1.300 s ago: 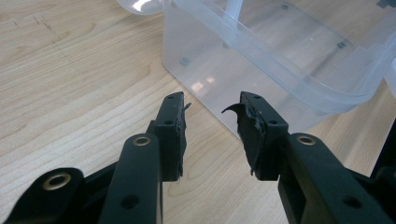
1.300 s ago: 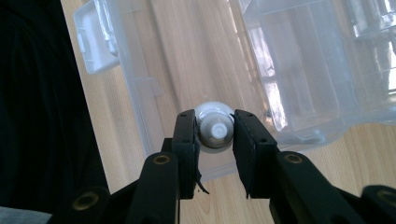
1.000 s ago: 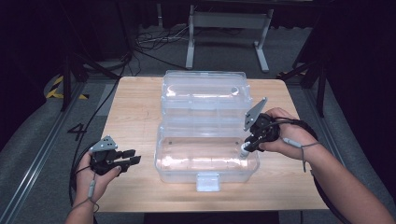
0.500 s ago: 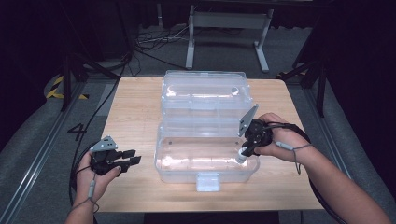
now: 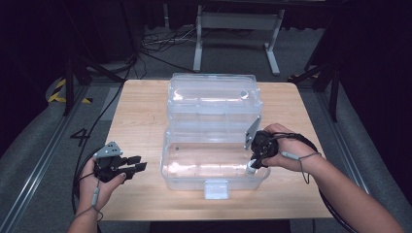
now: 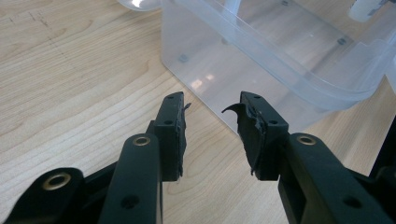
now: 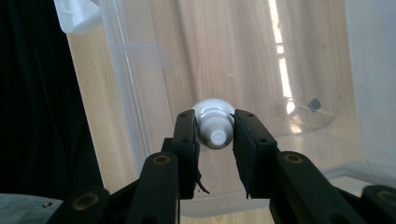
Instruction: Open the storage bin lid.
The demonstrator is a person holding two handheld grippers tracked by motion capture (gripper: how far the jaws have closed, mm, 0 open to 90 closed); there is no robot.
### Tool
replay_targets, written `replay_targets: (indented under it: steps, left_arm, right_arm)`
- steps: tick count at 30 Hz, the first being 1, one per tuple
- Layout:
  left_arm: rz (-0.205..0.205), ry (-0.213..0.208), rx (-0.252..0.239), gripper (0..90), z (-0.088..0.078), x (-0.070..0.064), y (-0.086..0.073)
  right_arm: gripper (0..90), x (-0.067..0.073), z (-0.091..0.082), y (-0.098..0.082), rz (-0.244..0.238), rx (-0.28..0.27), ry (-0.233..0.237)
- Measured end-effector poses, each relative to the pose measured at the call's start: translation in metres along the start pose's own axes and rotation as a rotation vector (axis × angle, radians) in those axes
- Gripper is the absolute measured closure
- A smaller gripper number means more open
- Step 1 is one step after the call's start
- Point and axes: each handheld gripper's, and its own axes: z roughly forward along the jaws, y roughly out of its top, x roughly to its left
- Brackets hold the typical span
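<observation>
Right tongs clamped on white tube, upright, cap end toward the camera.

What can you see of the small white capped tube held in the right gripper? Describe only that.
The small white capped tube looks like smooth plastic, with a ribbed round cap and a raised centre facing the camera. It is clamped between the two black pads of the right gripper, cap end toward the hand. It hangs inside the right end of the clear plastic box, above its floor.

surface: wooden table | on it: open clear plastic box
</observation>
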Motion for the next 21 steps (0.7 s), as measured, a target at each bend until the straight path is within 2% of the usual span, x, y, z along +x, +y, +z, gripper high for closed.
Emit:
replay_targets:
  steps: [6, 9, 21]
  left_arm:
    - [-0.002, 0.002, 0.000, 62.4, 0.000, 0.000, 0.000]
    - [-0.002, 0.001, 0.000, 62.4, 0.000, 0.000, 0.000]
    - [-0.001, 0.002, -0.003, 62.3, -0.001, 0.001, 0.000]
  right_arm:
    - [72.3, 0.000, 0.010, 0.000, -0.004, 0.025, 0.014]
    - [82.9, -0.001, 0.011, 0.001, -0.012, 0.038, 0.018]
    - [82.2, -0.003, 0.014, 0.000, -0.005, 0.039, 0.028]
